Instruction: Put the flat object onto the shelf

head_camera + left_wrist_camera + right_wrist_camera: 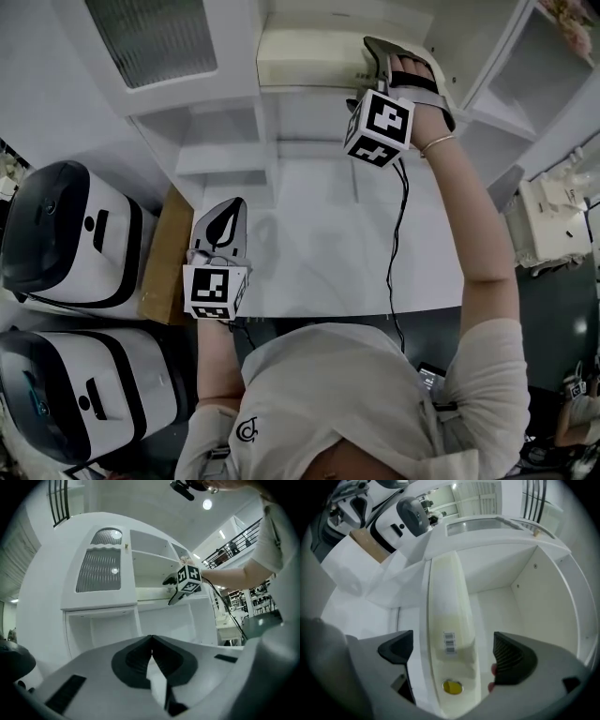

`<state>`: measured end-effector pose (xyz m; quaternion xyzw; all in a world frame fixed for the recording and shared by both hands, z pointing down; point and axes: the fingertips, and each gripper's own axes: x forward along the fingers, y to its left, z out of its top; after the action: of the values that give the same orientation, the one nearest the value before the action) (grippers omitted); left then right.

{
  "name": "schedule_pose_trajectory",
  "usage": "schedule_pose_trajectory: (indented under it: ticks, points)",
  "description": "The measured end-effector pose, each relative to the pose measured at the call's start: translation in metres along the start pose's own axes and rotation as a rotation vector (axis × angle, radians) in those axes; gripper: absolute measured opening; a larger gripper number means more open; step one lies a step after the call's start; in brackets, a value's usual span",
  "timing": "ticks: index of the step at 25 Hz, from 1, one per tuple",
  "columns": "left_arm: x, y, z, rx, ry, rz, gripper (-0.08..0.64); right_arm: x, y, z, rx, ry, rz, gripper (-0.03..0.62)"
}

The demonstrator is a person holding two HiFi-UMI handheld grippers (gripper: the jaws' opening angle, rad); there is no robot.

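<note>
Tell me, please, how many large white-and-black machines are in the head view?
2. One machine stands at the left, beside the brown box; the second machine is directly below it in the picture. More could be out of frame.

Barcode (449, 642) on flat object (445, 590) illegible

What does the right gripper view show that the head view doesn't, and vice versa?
Right gripper view only: a barcode label and a yellow sticker on the cream flat object, with the right tool open either side of it, not pressing. Head view only: the left tool, shut, above the table. Both: the flat object lying on the white shelf.
</note>
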<state>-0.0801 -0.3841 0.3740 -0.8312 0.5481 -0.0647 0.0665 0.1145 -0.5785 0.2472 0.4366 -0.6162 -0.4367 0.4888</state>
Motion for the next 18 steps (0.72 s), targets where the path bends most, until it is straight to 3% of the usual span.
schedule_pose_trajectory:
  ticks: [1, 3, 5, 7, 10, 12, 16, 18]
  points:
    - [0.000, -0.002, 0.001, 0.000, -0.001, -0.008, 0.014, -0.009, -0.001, -0.002, 0.051, 0.004, -0.011, 0.515]
    - [-0.001, -0.006, 0.002, 0.007, -0.003, -0.025, 0.014, -0.027, -0.004, -0.005, 0.184, -0.005, -0.044, 0.381]
    - [-0.002, -0.006, 0.005, 0.012, -0.008, -0.031, 0.014, -0.044, -0.004, -0.006, 0.303, -0.037, -0.067, 0.313]
    - [-0.004, -0.005, 0.008, 0.009, -0.016, -0.034, 0.014, -0.058, 0.000, -0.006, 0.386, -0.068, -0.084, 0.213]
    - [-0.008, -0.007, 0.010, 0.010, -0.021, -0.048, 0.014, -0.076, 0.009, -0.012, 0.489, -0.085, -0.115, 0.128]
    - [-0.010, -0.011, 0.012, 0.014, -0.024, -0.060, 0.014, -0.089, 0.012, -0.018, 0.578, -0.093, -0.163, 0.009]
    - [-0.016, -0.016, 0.024, 0.024, -0.048, -0.071, 0.014, -0.114, 0.026, -0.023, 0.816, -0.153, -0.158, 0.008]
    - [-0.019, -0.018, 0.032, 0.031, -0.066, -0.076, 0.014, -0.128, 0.033, -0.022, 0.890, -0.203, -0.147, 0.008]
